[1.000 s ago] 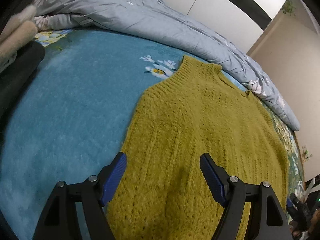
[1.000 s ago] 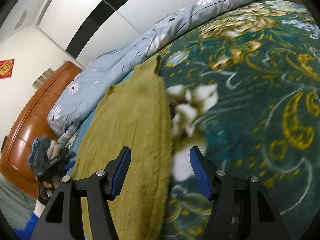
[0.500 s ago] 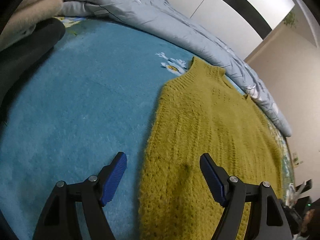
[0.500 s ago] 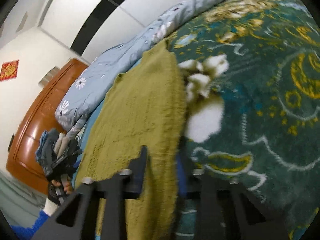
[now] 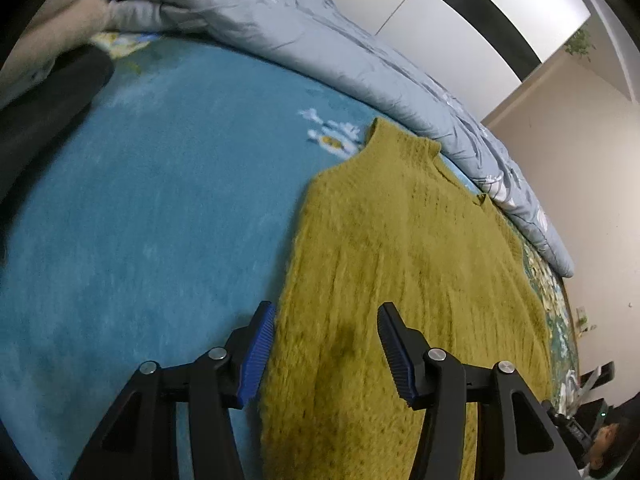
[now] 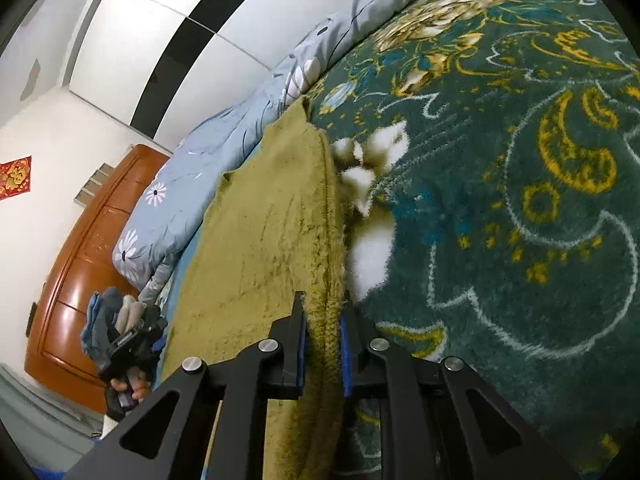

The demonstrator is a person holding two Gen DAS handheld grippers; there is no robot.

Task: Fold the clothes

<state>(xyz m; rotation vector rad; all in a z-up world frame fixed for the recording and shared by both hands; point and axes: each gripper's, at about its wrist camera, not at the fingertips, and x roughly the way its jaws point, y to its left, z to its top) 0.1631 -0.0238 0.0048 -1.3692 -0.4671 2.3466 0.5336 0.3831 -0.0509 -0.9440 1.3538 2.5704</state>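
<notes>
Sweater (image 5: 408,264): a mustard knit, lying flat on the bed, neck toward the quilt (image 5: 304,36).
Handling: it looks soft, thick and limp, probably light; it should sag and stretch if lifted by one point, so taking both side edges seems best.
Texture: fuzzy ribbed yarn, not slippery.
Right hand-held gripper (image 6: 322,354): closed on the sweater's right edge.
Left hand-held gripper (image 5: 326,354): jaws have just been closing, with the left edge between them; the pads do not press yet.
Blanket (image 6: 500,216): plush and patterned, may catch on the knit.
</notes>
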